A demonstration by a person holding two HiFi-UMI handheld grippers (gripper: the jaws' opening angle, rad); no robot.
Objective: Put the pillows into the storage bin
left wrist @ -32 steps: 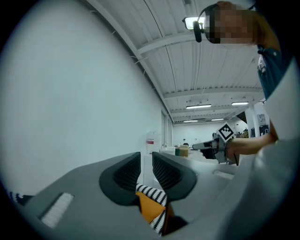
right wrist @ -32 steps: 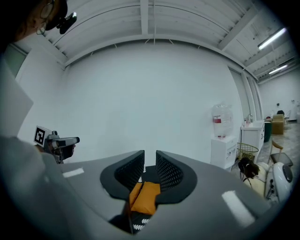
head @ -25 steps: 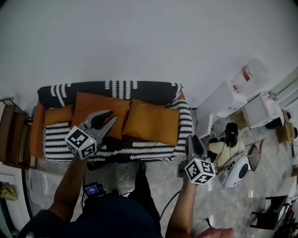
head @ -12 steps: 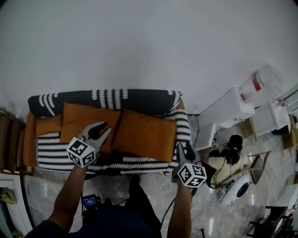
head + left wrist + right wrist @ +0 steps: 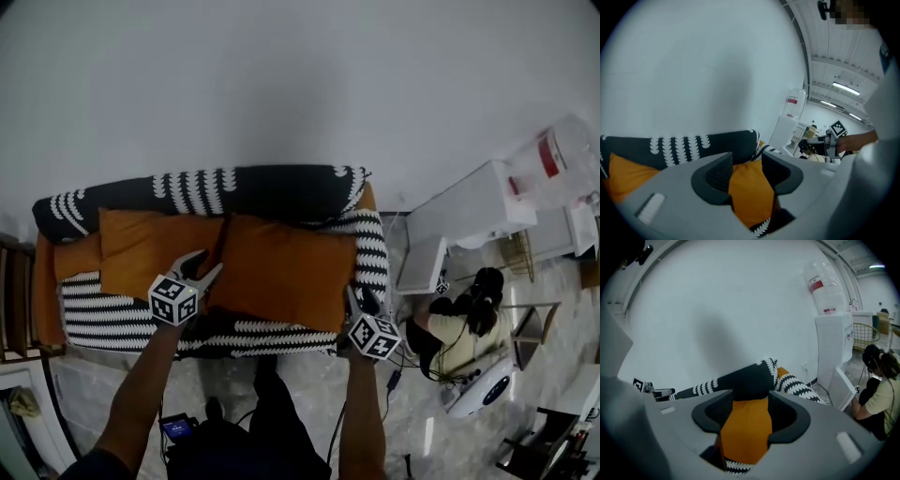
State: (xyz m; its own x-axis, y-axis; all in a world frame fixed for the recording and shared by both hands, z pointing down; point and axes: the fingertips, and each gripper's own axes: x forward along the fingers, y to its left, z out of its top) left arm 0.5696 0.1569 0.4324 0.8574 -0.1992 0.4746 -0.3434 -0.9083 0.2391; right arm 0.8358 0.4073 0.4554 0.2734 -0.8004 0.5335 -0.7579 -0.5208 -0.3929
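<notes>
Pillows: right pillow (image 5: pixel 281 272), left pillow (image 5: pixel 141 258), orange, on sofa (image 5: pixel 262 192). Left gripper (image 5: pixel 203 266), right gripper (image 5: pixel 360 295): jaws just opening, apart, gripping nothing, flanking right pillow.

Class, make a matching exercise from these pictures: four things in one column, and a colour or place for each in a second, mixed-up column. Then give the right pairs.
Column one:
1. pillow
2. sofa cover
3. water cooler
4. seated person

Column two:
a. on the floor, to the right of the sofa
b. orange
c. black with white marks
d. white, with a bottle on top

Right pairs: 1-b, 2-c, 3-d, 4-a.
</notes>
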